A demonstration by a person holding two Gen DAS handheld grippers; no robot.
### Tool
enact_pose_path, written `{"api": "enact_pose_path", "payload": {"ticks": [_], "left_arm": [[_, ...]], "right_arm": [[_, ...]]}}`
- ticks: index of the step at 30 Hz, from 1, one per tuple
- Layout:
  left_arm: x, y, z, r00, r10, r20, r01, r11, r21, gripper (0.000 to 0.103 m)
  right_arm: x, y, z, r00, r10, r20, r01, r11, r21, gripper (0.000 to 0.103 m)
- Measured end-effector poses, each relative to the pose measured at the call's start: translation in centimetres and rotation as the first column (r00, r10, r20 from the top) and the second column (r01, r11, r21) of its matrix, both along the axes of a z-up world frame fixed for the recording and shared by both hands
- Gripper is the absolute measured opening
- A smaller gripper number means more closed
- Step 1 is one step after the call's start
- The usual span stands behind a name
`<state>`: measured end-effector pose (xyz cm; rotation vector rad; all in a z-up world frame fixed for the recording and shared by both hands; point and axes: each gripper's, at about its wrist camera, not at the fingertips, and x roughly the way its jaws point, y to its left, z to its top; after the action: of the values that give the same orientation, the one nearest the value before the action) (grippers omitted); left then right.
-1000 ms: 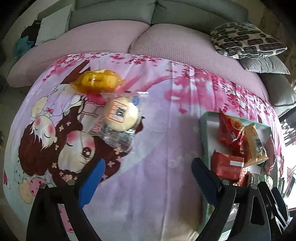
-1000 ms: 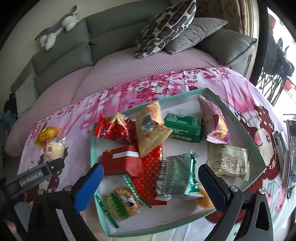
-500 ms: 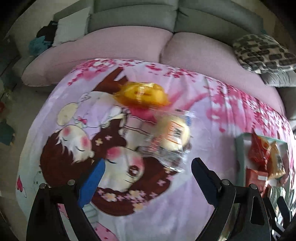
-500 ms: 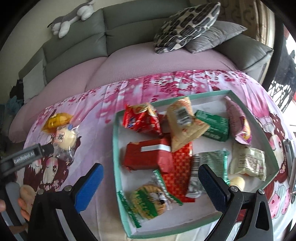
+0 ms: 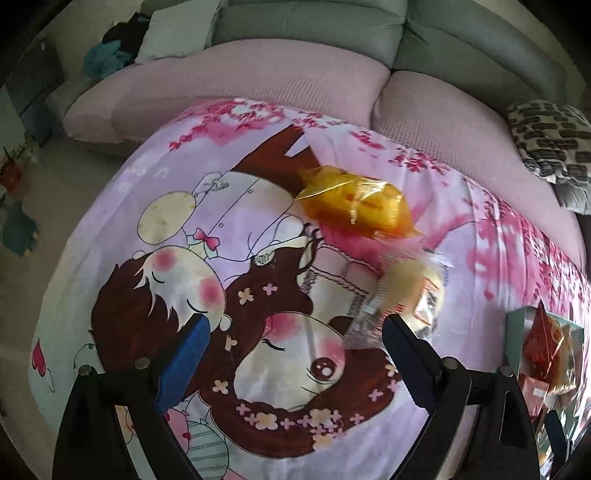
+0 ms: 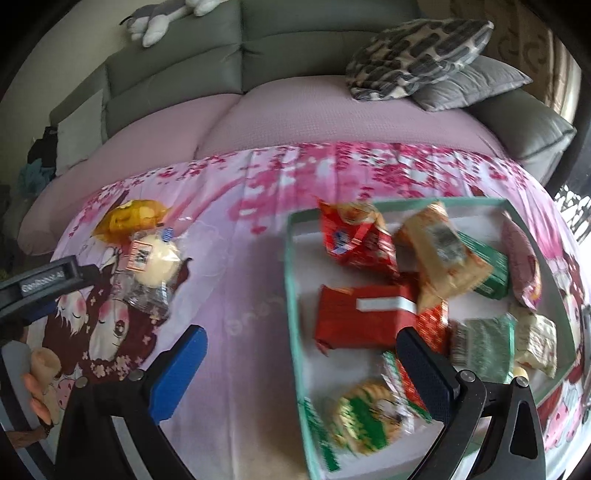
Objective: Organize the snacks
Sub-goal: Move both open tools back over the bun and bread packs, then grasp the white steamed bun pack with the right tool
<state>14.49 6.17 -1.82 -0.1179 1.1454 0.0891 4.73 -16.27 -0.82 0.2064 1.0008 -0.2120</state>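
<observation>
A yellow-wrapped snack (image 5: 356, 205) and a pale round bun in a clear wrapper (image 5: 410, 293) lie on the cartoon-print cloth (image 5: 258, 295). My left gripper (image 5: 295, 332) is open and empty, low over the cloth, its right finger beside the bun. Both snacks also show in the right wrist view: the yellow snack (image 6: 131, 218) and the bun (image 6: 155, 260). A mint-green tray (image 6: 291, 295) holds several snack packets, among them a red box (image 6: 364, 314). My right gripper (image 6: 301, 354) is open and empty over the tray's left rim.
A grey sofa with pink seat covers (image 6: 295, 110) runs behind the cloth. Patterned and grey cushions (image 6: 417, 55) lie at its right end. A plush toy (image 6: 162, 18) sits on the sofa back. The person's hand (image 6: 40, 384) holds the left gripper.
My left gripper has swung left and closer to the two loose snacks, so the bun now lies by its right finger. My right gripper has shifted left, from over the tray to its left rim.
</observation>
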Motion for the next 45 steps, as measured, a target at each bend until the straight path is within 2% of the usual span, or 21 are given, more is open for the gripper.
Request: {"api": "enact_pose_path", "payload": {"ticks": [3, 12, 18, 27, 33, 40, 44, 45], "left_arm": [[0.9, 0.9, -0.6, 1.0, 0.028, -0.011, -0.028, 0.999, -0.02, 0.094], [3.1, 3.0, -1.7, 0.999, 0.051, -0.016, -0.051, 0.999, 0.005, 0.094], [4.6, 4.8, -2.2, 0.997, 0.08, -0.017, -0.08, 0.997, -0.011, 0.094], [5.4, 6.7, -3.2, 0.992, 0.121, -0.038, -0.122, 0.992, -0.025, 0.094], [5.5, 7.0, -3.3, 0.992, 0.122, -0.037, -0.124, 0.991, -0.048, 0.094], [5.6, 6.4, -3.2, 0.993, 0.108, -0.043, -0.11, 0.993, -0.047, 0.094], [5.6, 6.2, -2.9, 0.994, 0.101, -0.037, -0.103, 0.993, -0.054, 0.094], [5.6, 6.2, -2.9, 0.994, 0.101, -0.038, -0.103, 0.993, -0.058, 0.094]], "right_arm": [[1.3, 1.2, -0.2, 1.0, 0.026, 0.004, -0.026, 1.0, 0.01, 0.103], [5.5, 4.7, -1.4, 0.998, 0.068, 0.013, -0.069, 0.992, 0.105, 0.103], [8.4, 7.0, -2.1, 0.995, 0.1, 0.011, -0.101, 0.984, 0.146, 0.103], [11.3, 9.3, -4.2, 0.991, 0.127, -0.034, -0.121, 0.984, 0.134, 0.103], [12.1, 9.3, -5.4, 0.993, 0.104, -0.057, -0.095, 0.986, 0.139, 0.102], [11.8, 8.9, -5.3, 0.993, 0.112, -0.048, -0.103, 0.983, 0.154, 0.084], [11.6, 8.9, -5.2, 0.992, 0.125, -0.035, -0.116, 0.976, 0.186, 0.058], [11.6, 9.0, -5.2, 0.991, 0.126, -0.033, -0.118, 0.976, 0.182, 0.058]]}}
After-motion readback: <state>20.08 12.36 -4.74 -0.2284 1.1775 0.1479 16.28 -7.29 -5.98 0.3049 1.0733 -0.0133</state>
